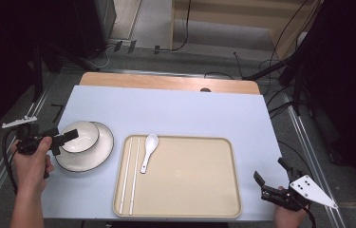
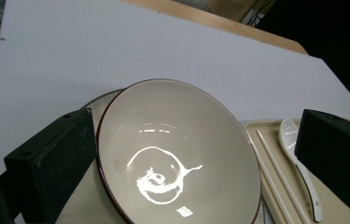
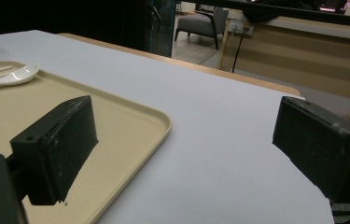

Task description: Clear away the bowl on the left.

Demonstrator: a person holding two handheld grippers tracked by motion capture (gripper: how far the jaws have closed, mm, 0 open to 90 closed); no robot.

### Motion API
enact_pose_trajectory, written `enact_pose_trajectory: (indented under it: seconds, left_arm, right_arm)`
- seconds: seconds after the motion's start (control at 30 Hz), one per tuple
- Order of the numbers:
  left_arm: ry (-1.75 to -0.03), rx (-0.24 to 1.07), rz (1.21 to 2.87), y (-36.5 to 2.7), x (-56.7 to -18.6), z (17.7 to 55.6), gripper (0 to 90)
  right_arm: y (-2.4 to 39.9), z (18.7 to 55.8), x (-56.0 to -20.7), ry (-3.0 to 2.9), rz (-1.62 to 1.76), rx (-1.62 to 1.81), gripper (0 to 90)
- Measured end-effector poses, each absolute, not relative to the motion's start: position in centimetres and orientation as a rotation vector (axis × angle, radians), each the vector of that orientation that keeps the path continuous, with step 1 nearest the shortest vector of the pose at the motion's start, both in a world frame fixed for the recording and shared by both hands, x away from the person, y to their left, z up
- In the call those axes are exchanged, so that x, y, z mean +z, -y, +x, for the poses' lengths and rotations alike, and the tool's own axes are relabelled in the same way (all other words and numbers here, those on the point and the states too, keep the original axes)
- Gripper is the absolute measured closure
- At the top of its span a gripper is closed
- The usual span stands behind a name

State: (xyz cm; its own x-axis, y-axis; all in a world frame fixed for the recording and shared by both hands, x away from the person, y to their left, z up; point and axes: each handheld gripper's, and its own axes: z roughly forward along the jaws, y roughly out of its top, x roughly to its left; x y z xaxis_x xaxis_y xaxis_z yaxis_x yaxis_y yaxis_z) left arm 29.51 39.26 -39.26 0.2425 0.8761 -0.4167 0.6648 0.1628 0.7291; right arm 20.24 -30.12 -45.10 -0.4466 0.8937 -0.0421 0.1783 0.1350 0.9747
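Observation:
A cream bowl (image 1: 81, 136) with a dark rim sits on a matching plate (image 1: 100, 153) at the table's left. My left gripper (image 1: 61, 142) is open at the bowl's left side. In the left gripper view the bowl (image 2: 177, 154) lies between the spread jaws, the left jaw beside its rim and the right jaw well apart from it. A beige tray (image 1: 190, 190) holds a white spoon (image 1: 148, 151) and white chopsticks (image 1: 129, 175) along its left side. My right gripper (image 1: 270, 171) is open just right of the tray, above bare table, with nothing between its jaws (image 3: 186, 107).
A pale blue-white mat (image 1: 175, 114) covers the table, with a wooden strip (image 1: 166, 82) at its far edge. Cables and dark stands lie on the floor beyond. The tray's near right corner (image 3: 156, 122) sits by the right gripper's left jaw.

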Motion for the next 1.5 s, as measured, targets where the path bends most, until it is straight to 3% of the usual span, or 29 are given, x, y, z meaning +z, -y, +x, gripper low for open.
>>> enact_pose_trajectory:
  seconds: [0.1, 0.2, 0.4, 0.6, 0.9, 1.2, 1.5]
  left_arm:
    - [-1.534, 0.278, 1.558, -39.4, -39.5, 29.8, 1.7]
    - [-1.629, 0.272, 1.523, -39.9, -39.9, 30.0, 18.2]
    - [-1.726, 0.225, 1.515, -40.4, -40.8, 30.4, 29.9]
    - [-1.793, 0.191, 1.535, -40.4, -41.6, 30.8, 51.5]
    - [-1.82, 0.187, 1.572, -40.4, -42.4, 31.1, 69.9]
    - [-1.826, 0.194, 1.637, -39.7, -42.9, 31.5, 70.2]
    - [-1.81, 0.217, 1.583, -39.9, -43.0, 31.1, 80.1]
  right_arm:
    - [30.2, 20.2, -45.1, -1.742, 1.035, 1.357, 6.5]
    - [30.2, 20.2, -45.1, -1.74, 1.035, 1.354, 6.4]
    - [30.3, 20.2, -45.1, -1.736, 1.044, 1.353, 6.4]
    - [30.2, 20.2, -45.1, -1.742, 1.035, 1.35, 6.5]
    - [30.3, 20.3, -45.1, -1.741, 1.036, 1.346, 6.5]
    - [30.1, 20.4, -45.1, -1.749, 1.035, 1.348, 6.4]
    - [30.2, 20.3, -45.1, -1.739, 1.04, 1.348, 6.5]
